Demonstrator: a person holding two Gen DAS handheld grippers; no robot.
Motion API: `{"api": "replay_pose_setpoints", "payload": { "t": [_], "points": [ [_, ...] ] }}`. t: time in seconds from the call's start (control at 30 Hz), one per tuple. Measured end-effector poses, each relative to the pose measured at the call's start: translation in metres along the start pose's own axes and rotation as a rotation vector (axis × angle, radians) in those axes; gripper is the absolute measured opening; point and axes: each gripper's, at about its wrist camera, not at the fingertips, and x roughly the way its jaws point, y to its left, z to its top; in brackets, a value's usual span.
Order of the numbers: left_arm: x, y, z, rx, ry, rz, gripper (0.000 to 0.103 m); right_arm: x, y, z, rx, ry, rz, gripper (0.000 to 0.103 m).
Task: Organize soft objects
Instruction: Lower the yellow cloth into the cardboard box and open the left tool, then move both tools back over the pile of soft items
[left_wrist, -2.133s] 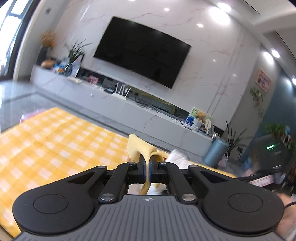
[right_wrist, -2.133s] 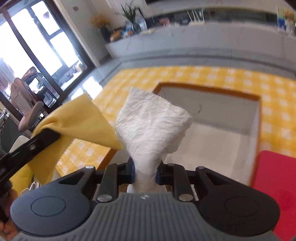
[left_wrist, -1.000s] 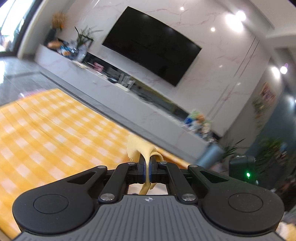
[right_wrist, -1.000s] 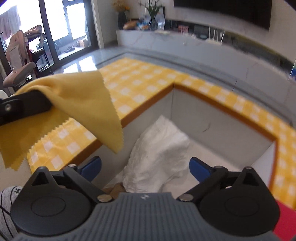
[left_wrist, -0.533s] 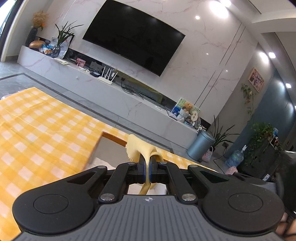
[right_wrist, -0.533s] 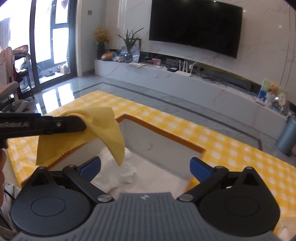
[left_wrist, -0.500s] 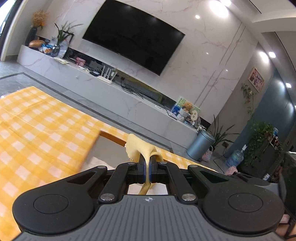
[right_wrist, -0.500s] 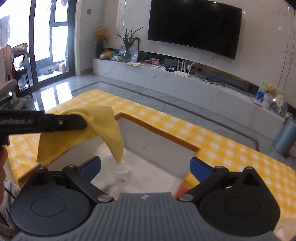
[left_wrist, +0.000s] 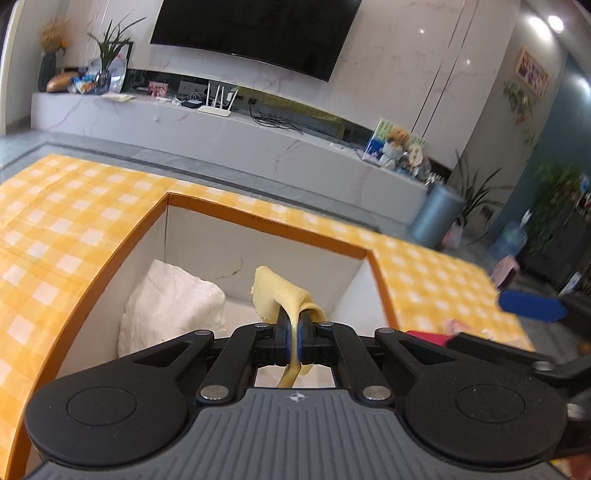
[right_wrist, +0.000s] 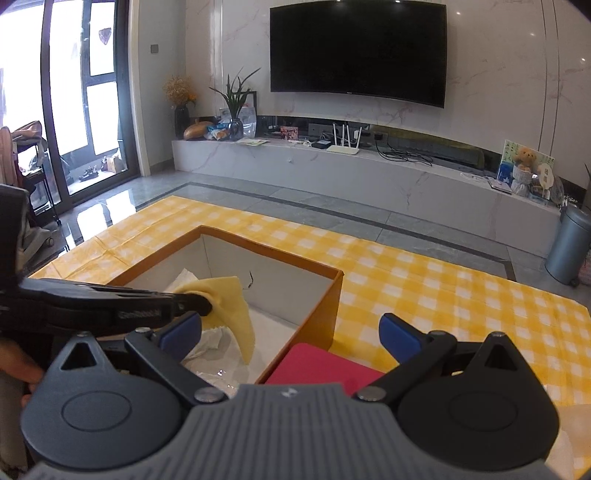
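My left gripper (left_wrist: 294, 334) is shut on a yellow cloth (left_wrist: 280, 295) and holds it over the open orange-rimmed box (left_wrist: 266, 223). A white crumpled cloth (left_wrist: 171, 308) lies inside the box at its left. In the right wrist view the left gripper (right_wrist: 201, 302) reaches in from the left, and the yellow cloth (right_wrist: 232, 306) hangs into the box (right_wrist: 317, 317) above the white cloth (right_wrist: 207, 341). My right gripper (right_wrist: 290, 334) is open and empty, just behind the box's near right corner.
The box sits on a yellow checked tablecloth (right_wrist: 443, 295). A red flat object (right_wrist: 317, 365) lies by the box's right side, also in the left wrist view (left_wrist: 428, 336). A TV wall and a low grey cabinet (right_wrist: 369, 173) stand beyond the table.
My right gripper let go of the white cloth into the box, opened and drew back. My left gripper has moved over the box with the yellow cloth and tilted down.
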Motion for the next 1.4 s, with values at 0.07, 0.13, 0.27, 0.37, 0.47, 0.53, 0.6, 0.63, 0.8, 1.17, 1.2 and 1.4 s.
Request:
{"api": "replay_pose_setpoints", "payload": {
  "t": [0.07,0.13,0.27,0.37,0.47,0.53,0.6,0.63,0.8,1.17,1.2,1.4],
  "points": [
    [0.004,-0.002,-0.002,0.0,0.021,0.017,0.003,-0.001,-0.002,-0.003,0.001,-0.011,0.002,0.1],
    [0.004,-0.002,-0.002,-0.014,0.03,-0.01,0.004,-0.003,-0.004,-0.005,0.005,-0.019,0.002,0.1],
    [0.001,-0.002,0.001,-0.032,0.013,0.004,0.077,-0.007,-0.011,-0.01,0.034,-0.02,-0.014,0.1],
    [-0.004,0.0,0.0,-0.074,-0.016,0.031,0.098,-0.008,-0.018,-0.011,0.06,-0.022,-0.023,0.1],
    [-0.006,-0.003,0.001,-0.065,-0.02,0.078,0.098,-0.012,-0.022,-0.013,0.081,-0.027,-0.033,0.1],
    [-0.007,-0.007,0.003,-0.038,-0.01,0.092,0.098,-0.015,-0.023,-0.014,0.092,-0.028,-0.044,0.1],
    [-0.009,-0.008,0.004,-0.059,0.019,0.08,0.098,-0.018,-0.025,-0.014,0.102,-0.022,-0.054,0.1],
    [-0.01,-0.007,0.004,-0.078,0.035,0.074,0.098,-0.02,-0.026,-0.015,0.112,-0.016,-0.056,0.1],
    [-0.019,-0.01,0.005,-0.083,0.022,0.099,0.098,-0.029,-0.028,-0.015,0.151,-0.021,-0.056,0.1],
    [-0.045,-0.03,0.006,-0.051,-0.022,0.167,0.098,-0.039,-0.022,-0.024,0.125,0.002,-0.033,0.1],
    [-0.047,-0.035,0.006,-0.032,-0.028,0.178,0.098,-0.041,-0.022,-0.025,0.122,0.012,-0.031,0.1],
    [-0.062,-0.058,0.007,0.025,-0.062,0.135,0.098,-0.07,-0.038,-0.039,0.139,0.011,-0.084,0.1]
  ]
}}
